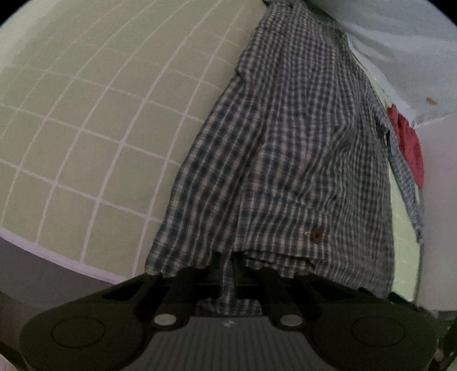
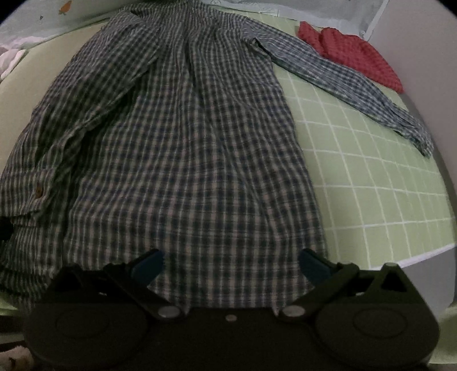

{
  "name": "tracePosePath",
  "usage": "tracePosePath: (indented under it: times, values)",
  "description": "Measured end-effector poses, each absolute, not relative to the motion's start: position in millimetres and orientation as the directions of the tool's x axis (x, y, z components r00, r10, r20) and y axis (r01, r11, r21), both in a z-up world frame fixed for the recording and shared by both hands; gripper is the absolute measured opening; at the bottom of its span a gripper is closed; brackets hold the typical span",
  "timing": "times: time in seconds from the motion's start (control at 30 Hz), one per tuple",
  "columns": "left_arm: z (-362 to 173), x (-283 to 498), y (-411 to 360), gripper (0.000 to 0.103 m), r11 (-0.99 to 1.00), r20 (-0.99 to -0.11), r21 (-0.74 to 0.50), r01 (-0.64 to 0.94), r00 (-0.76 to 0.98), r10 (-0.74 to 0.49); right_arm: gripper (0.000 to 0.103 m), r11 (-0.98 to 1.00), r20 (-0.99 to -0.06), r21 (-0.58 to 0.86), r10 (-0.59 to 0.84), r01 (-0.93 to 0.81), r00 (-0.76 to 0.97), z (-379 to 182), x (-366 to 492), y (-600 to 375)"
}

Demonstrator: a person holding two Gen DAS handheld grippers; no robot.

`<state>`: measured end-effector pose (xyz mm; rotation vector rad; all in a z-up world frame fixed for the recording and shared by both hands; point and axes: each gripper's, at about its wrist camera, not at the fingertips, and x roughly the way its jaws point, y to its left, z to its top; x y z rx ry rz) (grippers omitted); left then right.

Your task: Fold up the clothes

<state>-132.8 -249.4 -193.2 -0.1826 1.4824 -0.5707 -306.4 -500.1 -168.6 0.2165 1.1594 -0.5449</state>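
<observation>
A blue-and-white checked shirt (image 1: pixel 285 142) lies spread on a green gridded mat (image 1: pixel 85 128). Its left side is folded inward, with a brown button (image 1: pixel 316 234) showing on the fold. My left gripper (image 1: pixel 230 274) sits at the shirt's near edge, its jaws slightly apart, with a narrow strip of the cloth hanging loose between them. In the right wrist view the shirt (image 2: pixel 185 142) fills the middle. One sleeve (image 2: pixel 342 82) stretches out to the right across the mat (image 2: pixel 371 171). My right gripper (image 2: pixel 231 262) stands wide open over the hem, its blue pads (image 2: pixel 148 265) holding nothing.
A red knitted cloth (image 2: pixel 351 54) lies at the mat's far right corner, beyond the sleeve; it also shows as the red cloth (image 1: pixel 408 142) in the left wrist view. Pale printed bedding (image 2: pixel 42 17) runs along the far edge. The mat's white border (image 1: pixel 57 256) is near the left gripper.
</observation>
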Motion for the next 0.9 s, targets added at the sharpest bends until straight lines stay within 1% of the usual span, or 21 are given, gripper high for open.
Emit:
tracePosePath:
  times: [0.07,0.1,0.13,0.17,0.2,0.23,0.27,0.3,0.37,0.4,0.47,0.57,0.67,0.73,0.9]
  values:
    - [-190.1,-131.8,-251.6,0.024,0.860,-0.886,-0.452,0.235,-0.007,-0.463,0.103,0.850,-0.906,-0.101,-0.293,0.517,0.304,-165.8,-306.6,-505.0]
    - [-188.0,-131.7,-253.1,0.026,0.864,-0.888,-0.446,0.233,0.000,-0.459,0.103,0.849,-0.904,-0.095,-0.292,0.520,0.312,-164.4,-306.7,-507.5]
    - [-186.0,-131.7,-254.7,0.032,0.867,-0.891,-0.441,0.230,0.006,-0.455,0.103,0.849,-0.901,-0.086,-0.290,0.521,0.324,-162.4,-305.7,-509.9]
    - [-182.1,-132.4,-256.4,0.040,0.872,-0.894,-0.430,0.235,0.021,-0.447,0.103,0.850,-0.896,-0.077,-0.288,0.522,0.337,-160.1,-305.2,-513.3]
    - [-177.1,-133.5,-258.2,0.044,0.876,-0.898,-0.415,0.243,0.042,-0.437,0.103,0.849,-0.893,-0.067,-0.285,0.524,0.348,-158.6,-304.6,-516.7]
    - [-172.1,-134.7,-259.9,0.051,0.881,-0.902,-0.401,0.252,0.063,-0.428,0.103,0.849,-0.890,-0.057,-0.282,0.526,0.359,-157.2,-304.1,-520.1]
    - [-166.9,-135.3,-261.8,0.055,0.882,-0.901,-0.394,0.257,0.082,-0.426,0.103,0.846,-0.889,-0.041,-0.274,0.532,0.368,-156.6,-304.0,-526.2]
    - [-161.4,-135.5,-264.2,0.057,0.881,-0.896,-0.395,0.259,0.101,-0.432,0.103,0.843,-0.887,-0.024,-0.266,0.538,0.377,-156.1,-303.9,-532.6]
    - [-149.9,-136.3,-270.0,0.067,0.881,-0.888,-0.391,0.266,0.141,-0.437,0.103,0.828,-0.888,0.019,-0.244,0.560,0.391,-157.1,-304.7,-548.3]
    - [-144.3,-138.4,-272.9,0.070,0.883,-0.886,-0.380,0.277,0.164,-0.433,0.103,0.818,-0.888,0.039,-0.235,0.574,0.396,-158.4,-306.0,-555.2]
    - [-133.1,-142.7,-278.6,0.079,0.885,-0.880,-0.357,0.300,0.210,-0.426,0.103,0.790,-0.887,0.083,-0.220,0.607,0.407,-161.4,-309.6,-570.8]
    - [-118.8,-149.2,-287.6,0.087,0.888,-0.870,-0.324,0.327,0.267,-0.415,0.103,0.744,-0.878,0.137,-0.214,0.654,0.428,-166.4,-316.5,-594.3]
    - [-114.2,-155.9,-298.1,0.088,0.892,-0.872,-0.304,0.335,0.280,-0.402,0.103,0.719,-0.853,0.167,-0.238,0.675,0.464,-168.7,-321.1,-614.7]
    - [-111.1,-160.5,-305.1,0.088,0.894,-0.873,-0.291,0.341,0.288,-0.394,0.103,0.689,-0.852,0.192,-0.237,0.699,0.467,-174.4,-321.8,-630.3]
    - [-104.5,-154.6,-330.0,0.089,0.903,-0.888,-0.210,0.375,0.313,-0.337,0.103,0.621,-0.836,0.244,-0.254,0.744,0.486,-182.0,-321.7,-661.6]
